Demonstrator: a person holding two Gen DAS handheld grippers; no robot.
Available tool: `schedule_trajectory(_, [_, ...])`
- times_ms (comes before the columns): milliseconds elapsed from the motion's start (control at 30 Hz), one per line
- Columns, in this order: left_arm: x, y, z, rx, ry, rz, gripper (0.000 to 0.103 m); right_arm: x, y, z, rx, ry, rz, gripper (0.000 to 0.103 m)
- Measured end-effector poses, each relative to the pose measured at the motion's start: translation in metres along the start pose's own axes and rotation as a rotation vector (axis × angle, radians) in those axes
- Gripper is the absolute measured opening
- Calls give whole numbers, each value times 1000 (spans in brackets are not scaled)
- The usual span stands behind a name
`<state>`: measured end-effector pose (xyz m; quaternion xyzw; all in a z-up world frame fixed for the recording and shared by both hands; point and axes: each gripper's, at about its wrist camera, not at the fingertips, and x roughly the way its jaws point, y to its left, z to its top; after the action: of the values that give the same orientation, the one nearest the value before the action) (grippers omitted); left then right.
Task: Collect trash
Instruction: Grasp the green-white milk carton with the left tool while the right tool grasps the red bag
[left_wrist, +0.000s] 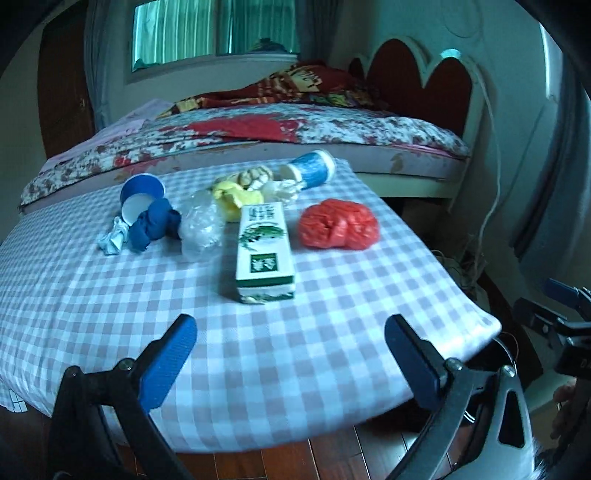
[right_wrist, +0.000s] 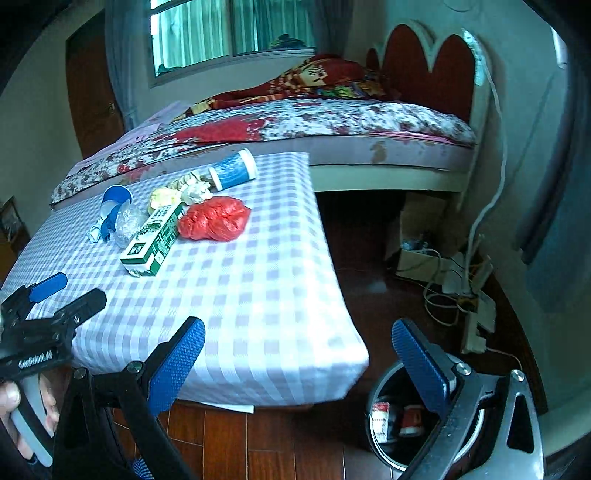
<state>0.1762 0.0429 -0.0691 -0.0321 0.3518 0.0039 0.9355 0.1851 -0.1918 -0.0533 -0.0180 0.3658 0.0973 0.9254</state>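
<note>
left tool: black frame, blue textured pads, silver screws | right tool: same

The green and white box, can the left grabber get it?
Probably yes. The left gripper is open and empty, and the green and white box lies straight ahead on the checked tablecloth with only bare cloth between them.

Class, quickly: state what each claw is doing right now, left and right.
Left claw: open, holding nothing, above the table edge.
Right claw: open, holding nothing, above the bin.
</note>
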Motion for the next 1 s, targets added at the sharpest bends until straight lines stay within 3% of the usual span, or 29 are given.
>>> schedule_trajectory(500, [96,24,30,-37,116,38,70,113,32,55,-101,99,94,102])
schedule_trajectory(567, [104,28,31,-45,132,22,55,126,40,64,-107,101,120,102])
schedule_trajectory(800, [107,36,35,-55,127,-14,55,165,70,93,-150,101,172,102])
schedule_trajectory(867, [107,36,36,-45,124,-8,54,176,76,99,-168,117,175,97])
schedule_trajectory(1000, [106,34,37,-36,119,-22,54,189,84,101,-179,147,219,74])
